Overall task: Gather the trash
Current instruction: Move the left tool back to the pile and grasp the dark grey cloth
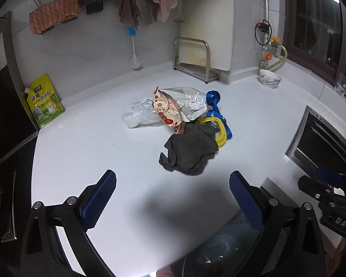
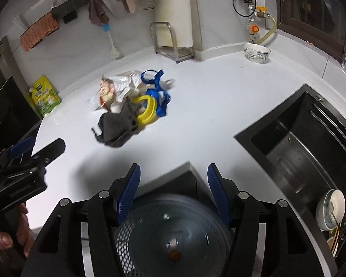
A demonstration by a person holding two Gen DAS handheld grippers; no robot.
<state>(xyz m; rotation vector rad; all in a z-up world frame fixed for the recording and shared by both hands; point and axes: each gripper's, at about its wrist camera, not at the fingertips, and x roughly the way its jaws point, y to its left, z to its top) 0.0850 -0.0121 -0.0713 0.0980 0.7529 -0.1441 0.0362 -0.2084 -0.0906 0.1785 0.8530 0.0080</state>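
One trash heap sits mid white countertop (image 1: pixel 99 152), 12 o'clock of our wide-open, empty left gripper (image 1: pixel 173 198): dark grey rag (image 1: pixel 191 150), crushed clear plastic bottle (image 1: pixel 140 117), printed snack wrapper (image 1: pixel 167 110). All look light, soft; pinch the rag's bunched middle. Right gripper (image 2: pixel 174 194) also gapes empty.

L gripper (image 1: pixel 173 194) hung over white table (image 1: pixel 92 152), jaws wide apart, nothing btwn. Ahead: trash pile w/ dark rag (image 1: pixel 190 151), snack wrapper (image 1: pixel 166 109), crushed bottle (image 1: pixel 139 116), blue strap (image 1: pixel 215 106). R gripper (image 1: pixel 323 182) at right edge.
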